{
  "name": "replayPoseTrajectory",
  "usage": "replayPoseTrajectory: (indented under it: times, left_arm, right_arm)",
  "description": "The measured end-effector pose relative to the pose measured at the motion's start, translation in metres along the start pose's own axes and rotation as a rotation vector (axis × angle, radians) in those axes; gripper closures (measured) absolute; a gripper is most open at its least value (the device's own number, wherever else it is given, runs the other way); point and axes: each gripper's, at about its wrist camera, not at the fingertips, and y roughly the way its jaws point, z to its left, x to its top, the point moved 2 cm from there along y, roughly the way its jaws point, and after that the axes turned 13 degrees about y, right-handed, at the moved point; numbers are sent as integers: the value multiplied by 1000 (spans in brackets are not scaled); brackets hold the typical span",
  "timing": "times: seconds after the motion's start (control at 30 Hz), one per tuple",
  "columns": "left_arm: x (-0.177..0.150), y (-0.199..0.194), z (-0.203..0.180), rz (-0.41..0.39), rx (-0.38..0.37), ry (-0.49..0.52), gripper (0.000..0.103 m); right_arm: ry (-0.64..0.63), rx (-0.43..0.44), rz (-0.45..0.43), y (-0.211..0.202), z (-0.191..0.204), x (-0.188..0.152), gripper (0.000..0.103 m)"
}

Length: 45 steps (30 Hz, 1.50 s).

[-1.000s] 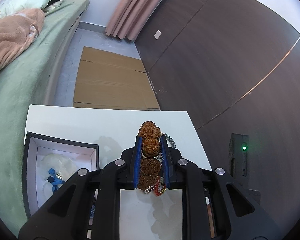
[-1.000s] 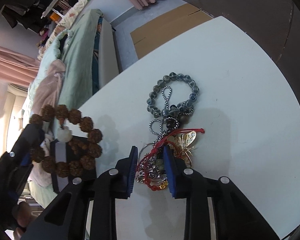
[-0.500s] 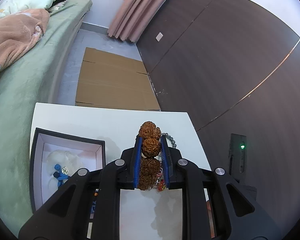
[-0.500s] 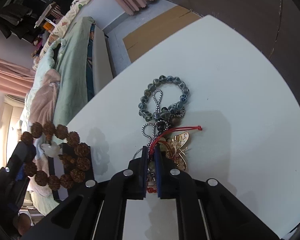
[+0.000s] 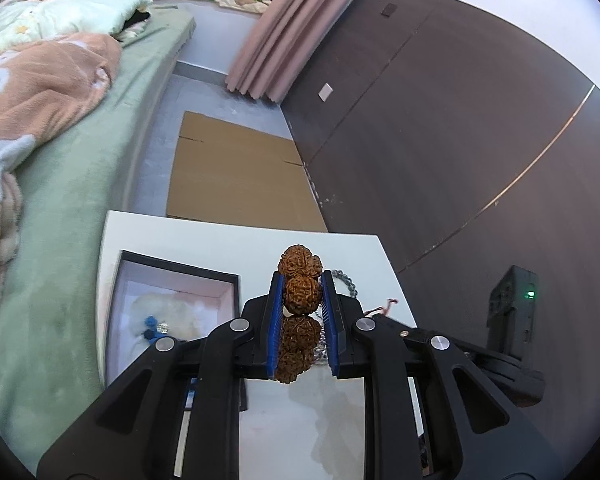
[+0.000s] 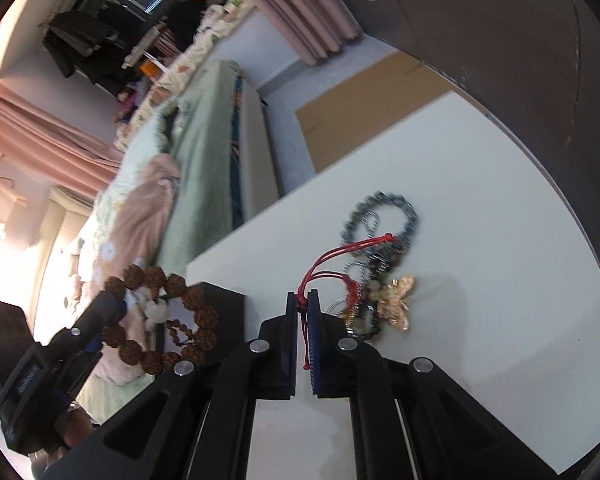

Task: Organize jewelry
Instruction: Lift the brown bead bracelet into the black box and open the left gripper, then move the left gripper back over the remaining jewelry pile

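Left tongs (image 5: 302,294): we clamp the brown seed-bead bracelet (image 5: 300,298) between the blue pads, its loop hanging over the open jewelry box (image 5: 118,280) at the counter's (image 6: 500,240) left end.
Right tongs (image 6: 303,308): we have them pinched tight on the red cord (image 6: 332,258), which stretches up from the pile just right of the tips.
Pile: gold butterfly charm (image 6: 398,300), grey bead bracelet (image 6: 380,216) and silver chain lie tangled, touching, on the counter.
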Motion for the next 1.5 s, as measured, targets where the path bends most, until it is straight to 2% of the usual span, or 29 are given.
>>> replayPoseTrajectory:
  times: [0.27,0.33,0.4,0.47,0.6,1.07,1.17,1.23,1.27,1.4,1.5]
  left_arm:
    - [-8,-20,22,-32,60,-19,84]
    - [-11,-17,31,-19,68,-39,81]
    - [-13,-14,38,13,115,-48,45]
    - [-13,-22,44,-4,162,-48,37]
    - [-11,-35,53,-22,183,-63,30]
    - [-9,-63,85,-69,217,-150,21]
    - [-9,-66,90,-73,221,-162,17]
    - [-9,-67,94,-73,224,-168,16]
    - [-9,-67,94,-71,225,-168,16]
    - [-9,-62,93,-60,220,-162,15]
    - [-9,-57,88,-51,213,-148,15]
  right_arm:
    - [-36,65,-30,-10,20,-14,98]
    - [-42,73,-27,-8,24,-19,98]
    - [-48,81,-27,-8,28,-23,98]
    - [-52,97,-24,-6,33,-27,98]
    - [-75,131,-16,-4,46,-38,98]
    - [-161,289,46,15,106,-71,97]
    - [-193,289,74,23,119,-77,90]
    - [-199,282,84,26,120,-78,61]
    - [-194,281,69,24,117,-78,36]
    - [-193,273,50,14,109,-74,35]
    - [-189,228,28,5,99,-68,35]
